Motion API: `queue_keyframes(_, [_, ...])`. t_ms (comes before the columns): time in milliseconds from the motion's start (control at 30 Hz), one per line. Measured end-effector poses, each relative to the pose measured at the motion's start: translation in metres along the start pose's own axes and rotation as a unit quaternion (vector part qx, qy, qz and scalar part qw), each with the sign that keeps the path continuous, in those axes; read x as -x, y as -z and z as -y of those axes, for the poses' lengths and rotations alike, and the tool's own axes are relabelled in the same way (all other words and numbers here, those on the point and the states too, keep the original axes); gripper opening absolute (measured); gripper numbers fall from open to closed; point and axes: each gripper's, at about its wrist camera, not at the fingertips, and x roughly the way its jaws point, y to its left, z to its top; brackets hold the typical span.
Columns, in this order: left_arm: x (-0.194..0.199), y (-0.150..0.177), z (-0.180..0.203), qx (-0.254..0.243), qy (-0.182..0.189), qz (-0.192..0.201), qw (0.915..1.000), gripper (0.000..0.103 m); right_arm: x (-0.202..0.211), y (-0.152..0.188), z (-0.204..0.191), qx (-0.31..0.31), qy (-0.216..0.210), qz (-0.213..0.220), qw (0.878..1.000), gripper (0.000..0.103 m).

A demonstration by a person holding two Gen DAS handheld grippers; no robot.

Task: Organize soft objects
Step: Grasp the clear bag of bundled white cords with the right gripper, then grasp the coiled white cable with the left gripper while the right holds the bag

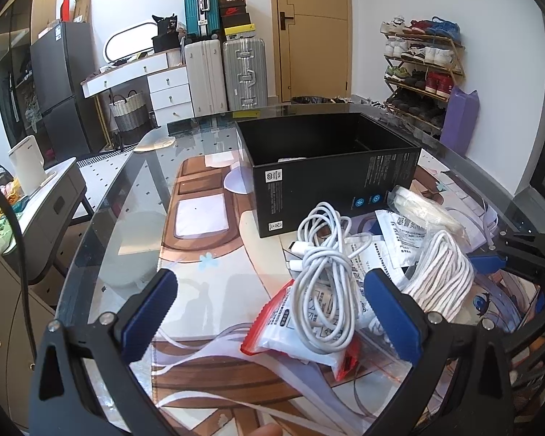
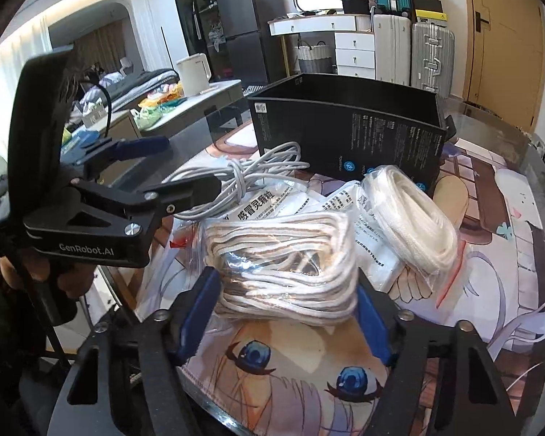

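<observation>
Nearest to us in the right wrist view, our right gripper (image 2: pixel 286 312) has its blue pads against both ends of a bagged bundle of white rope (image 2: pixel 279 265), pinching it where it lies on the printed anime mat (image 2: pixel 301 370) covering the glass worktop (image 2: pixel 505 123). Just to the right of that bundle rests a second clear bag of flat white cord (image 2: pixel 414 214), lying over white medicine sachets (image 2: pixel 272 203) with black printing.

In the left wrist view, our left gripper (image 1: pixel 269 312) is spread wide, its fingers either side of a coiled white charging cable (image 1: pixel 323 272); neither pad touches it. The cable sits on top of a red-edged zip bag (image 1: pixel 272 327), and the rope bundle (image 1: pixel 443 272) lies just to the right of our right-hand pad. From the right wrist camera the left gripper (image 2: pixel 163 167) shows side-on, low over the cable (image 2: pixel 250 174).

Beyond the pile stands an open black cardboard box (image 1: pixel 330 167), upright on the mat, its near wall close behind the cable and the bagged cord. Further off, suitcases (image 1: pixel 225 69) stand against the wall beside a wooden door (image 1: pixel 312 32), and a shoe rack (image 1: pixel 421 65) stands to the right.
</observation>
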Motion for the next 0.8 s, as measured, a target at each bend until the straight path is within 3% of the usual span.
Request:
queue_keyframes(67, [0.0,0.0,0.0,0.001,0.0,0.0,1.0,0.103,0.003,0.001,0.002,0.001,0.001,0.003,1.0,0.057])
queue_keyframes(167, [0.0,0.0,0.0,0.001,0.0,-0.001,1.0,0.103,0.006,0.001,0.007,-0.011,-0.005,0.008,1.0,0.053])
queue_keyframes(500, [-0.001,-0.001,0.002,0.001,0.008,-0.004,1.0,0.103,0.006,0.002,0.014,-0.042,-0.035,0.01,0.998,0.054])
queue_keyframes(667, [-0.004,0.002,0.005,-0.005,0.009,-0.009,0.9999,0.103,0.0,0.003,0.018,-0.064,-0.063,0.003,0.996,0.063])
queue_keyframes(800, [-0.005,0.002,0.009,-0.008,0.012,-0.012,0.9998,0.103,-0.003,0.002,0.019,-0.074,-0.08,0.005,0.994,0.064])
